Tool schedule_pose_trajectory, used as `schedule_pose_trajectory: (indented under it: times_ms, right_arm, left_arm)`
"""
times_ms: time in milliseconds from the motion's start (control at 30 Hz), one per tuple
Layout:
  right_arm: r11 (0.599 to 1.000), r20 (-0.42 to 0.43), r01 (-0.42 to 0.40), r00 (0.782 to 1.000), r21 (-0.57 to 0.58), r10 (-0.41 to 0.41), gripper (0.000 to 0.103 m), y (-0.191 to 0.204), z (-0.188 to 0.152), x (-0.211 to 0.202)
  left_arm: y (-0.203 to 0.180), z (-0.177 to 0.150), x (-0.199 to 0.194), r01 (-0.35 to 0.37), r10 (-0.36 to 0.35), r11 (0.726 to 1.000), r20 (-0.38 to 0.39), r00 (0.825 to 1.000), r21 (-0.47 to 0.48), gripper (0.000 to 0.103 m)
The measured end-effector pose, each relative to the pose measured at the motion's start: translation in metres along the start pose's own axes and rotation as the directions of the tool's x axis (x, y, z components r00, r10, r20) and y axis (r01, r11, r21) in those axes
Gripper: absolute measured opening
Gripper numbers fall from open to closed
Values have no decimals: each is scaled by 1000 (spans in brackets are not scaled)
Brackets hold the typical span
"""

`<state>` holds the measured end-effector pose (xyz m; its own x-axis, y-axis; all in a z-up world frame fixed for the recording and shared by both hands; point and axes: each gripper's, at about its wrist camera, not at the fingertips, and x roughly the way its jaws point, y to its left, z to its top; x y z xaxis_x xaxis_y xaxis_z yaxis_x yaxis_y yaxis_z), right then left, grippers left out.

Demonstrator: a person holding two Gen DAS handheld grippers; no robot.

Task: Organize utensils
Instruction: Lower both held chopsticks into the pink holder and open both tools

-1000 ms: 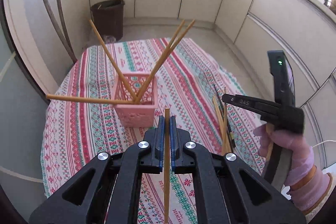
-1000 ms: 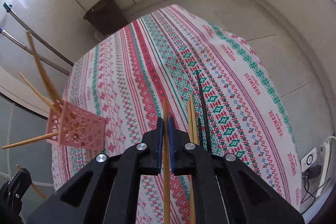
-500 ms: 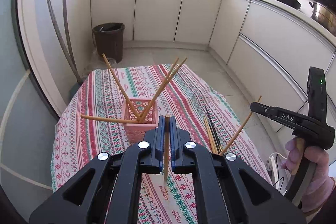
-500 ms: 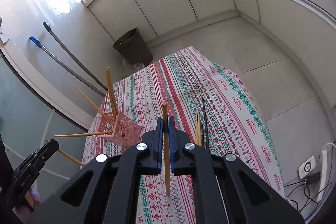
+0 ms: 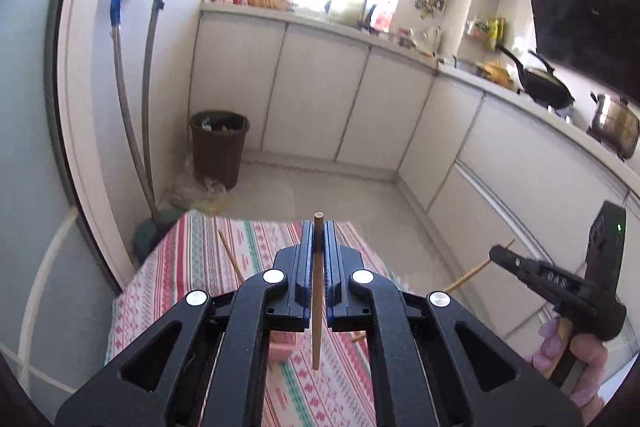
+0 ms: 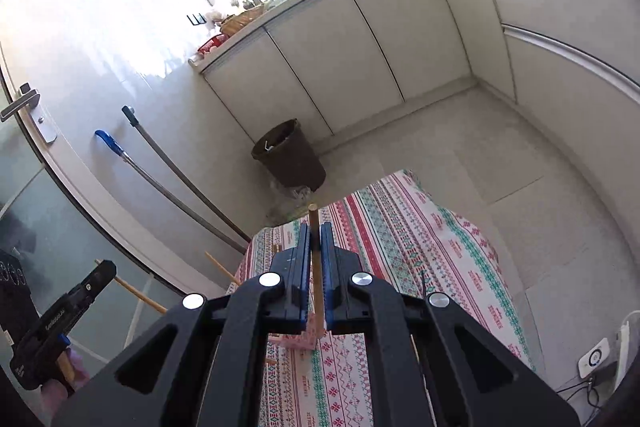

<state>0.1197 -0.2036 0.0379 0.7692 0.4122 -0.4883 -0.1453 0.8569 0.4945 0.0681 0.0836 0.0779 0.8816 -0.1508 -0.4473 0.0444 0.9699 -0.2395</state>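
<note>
- Left wrist view: left gripper (image 5: 319,247) jaws clenched on a wooden chopstick (image 5: 317,307). Stick runs upright between the pads, top end poking just above the jaw tips, lower end hanging free over the worktop (image 5: 192,267).
- Worktop carries a striped red/green/white tablecloth. Pink basket (image 5: 282,347) is mostly hidden under the gripper body; only a small pink patch shows.
- One more chopstick tip (image 5: 230,255) leans up to the left of the jaws; what it stands in is hidden.
- Right side of the frame: right gripper (image 5: 498,254), held by a hand (image 5: 576,367), clamps a second chopstick (image 5: 470,275), which sticks out at a slant on both sides of the jaw tip.
- Background: brown bin (image 5: 218,147) on the floor, two mop handles (image 5: 132,115) leaning on the wall, pan (image 5: 544,87) and steel pot (image 5: 616,123) on the counter.
- Right wrist view: right gripper (image 6: 315,247) jaws clenched on its chopstick (image 6: 316,267), upright, top just above the jaw tips, lower end showing just below the pads.
- Pink basket (image 6: 304,341) sits on the tablecloth below the jaws, mostly covered by the gripper.
- Left edge: left gripper (image 6: 106,271) with its chopstick (image 6: 140,297) slanting out of the jaw tip.
- A dark chopstick (image 6: 422,281) tip shows just right of the gripper body.
- Bin (image 6: 290,155) and mop handles (image 6: 168,179) beyond the worktop; power strip (image 6: 600,359) on the floor, lower right.
</note>
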Motion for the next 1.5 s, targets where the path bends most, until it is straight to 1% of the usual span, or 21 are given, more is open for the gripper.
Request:
schedule_pose_trajectory:
  times_ms: [100,200,267,300,367,433,533,567,600,633,700,800,900,1000,1100,1200,1267,1367,1500]
  right_arm:
    - [1000,-1,-26,1000,-10,26,5,11,5,4]
    - [999,-13,-41,999,-13,41,5,19,6,13]
    - [999,-20,-45,999,-22,44,5,25,5,18]
    - [999,-24,-48,999,-21,47,5,27,5,21]
    - [999,-25,-51,998,-18,51,5,30,5,23]
    - [998,-28,-56,998,-18,56,5,34,5,26]
    - [998,-28,-65,998,-19,65,5,40,3,29]
    - [997,-26,-68,997,-21,68,5,43,3,29]
    - [997,-24,-73,997,-20,72,5,45,2,30]
    - [997,-23,-76,997,-21,75,5,48,2,31]
    - [997,-14,-75,997,-28,75,5,55,1,31]
    - [997,-3,-70,998,-45,70,5,66,0,35]
    - [997,-4,-66,998,-51,66,5,73,-2,42]
    - [997,-14,-57,998,-53,56,5,77,-6,53]
    - [998,-34,-42,999,-50,40,6,80,-13,73]
    - [998,-69,-39,997,-39,36,9,80,-22,92]
    - [998,-83,-42,996,-44,39,9,83,-26,98]
    - [994,-61,-20,998,-107,13,9,95,-30,93]
    - [981,-24,23,999,-195,-28,9,105,-37,81]
  left_arm:
    - [6,9,3,-23,24,1000,40,999,-18,4]
    - [18,12,14,-56,58,997,48,997,-47,4]
    - [26,10,26,-94,97,994,48,994,-57,4]
    - [29,9,33,-102,104,993,31,994,-60,5]
    - [42,3,50,-107,106,989,-21,994,-97,5]
    - [56,-4,60,-138,131,981,-62,989,-136,10]
    - [70,-7,52,-169,160,968,-63,985,-186,13]
    - [73,-9,46,-172,163,964,-57,985,-204,15]
    - [78,-10,38,-176,170,957,-47,984,-228,21]
    - [82,-10,33,-181,176,952,-40,984,-246,24]
    - [88,-10,25,-180,177,947,-34,984,-268,27]
    - [91,-12,16,-177,175,948,-31,984,-263,27]
    - [91,-9,13,-181,181,950,-24,983,-253,27]
    - [90,-8,13,-171,169,952,-28,985,-253,27]
    - [89,-10,16,-168,163,955,-44,986,-243,27]
    - [86,-12,23,-169,158,960,-64,985,-224,27]
    - [83,-14,23,-168,157,964,-67,985,-207,27]
    - [77,-15,21,-169,160,970,-60,985,-175,27]
    - [63,-18,20,-161,155,979,-54,986,-125,31]
